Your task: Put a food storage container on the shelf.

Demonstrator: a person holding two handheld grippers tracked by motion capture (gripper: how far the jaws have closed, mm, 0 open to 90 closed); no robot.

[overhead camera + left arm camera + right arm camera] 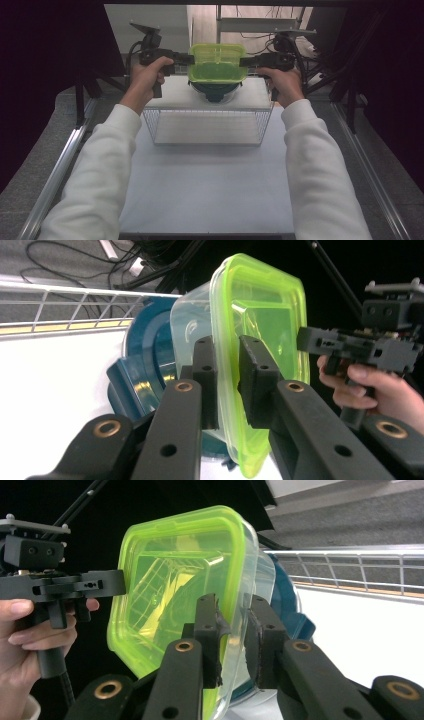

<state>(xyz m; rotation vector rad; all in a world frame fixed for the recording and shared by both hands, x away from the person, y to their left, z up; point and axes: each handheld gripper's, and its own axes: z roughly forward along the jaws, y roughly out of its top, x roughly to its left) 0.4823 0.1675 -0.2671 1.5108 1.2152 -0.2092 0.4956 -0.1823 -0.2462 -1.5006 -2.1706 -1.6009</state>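
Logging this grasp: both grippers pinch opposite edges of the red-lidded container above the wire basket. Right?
Not quite: the lid is bright green, not red, as the high view shows. The rest holds: the left gripper and right gripper pinch opposite edges of the container, held above the wire basket.

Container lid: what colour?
Translucent neon yellow-green lid, pinched by both grippers; shows best in the right gripper view.

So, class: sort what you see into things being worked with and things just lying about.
In use: left gripper; right gripper; green-lidded container, clamped from both sides.

Lying about: blue bowl under it; wire basket; cables behind.
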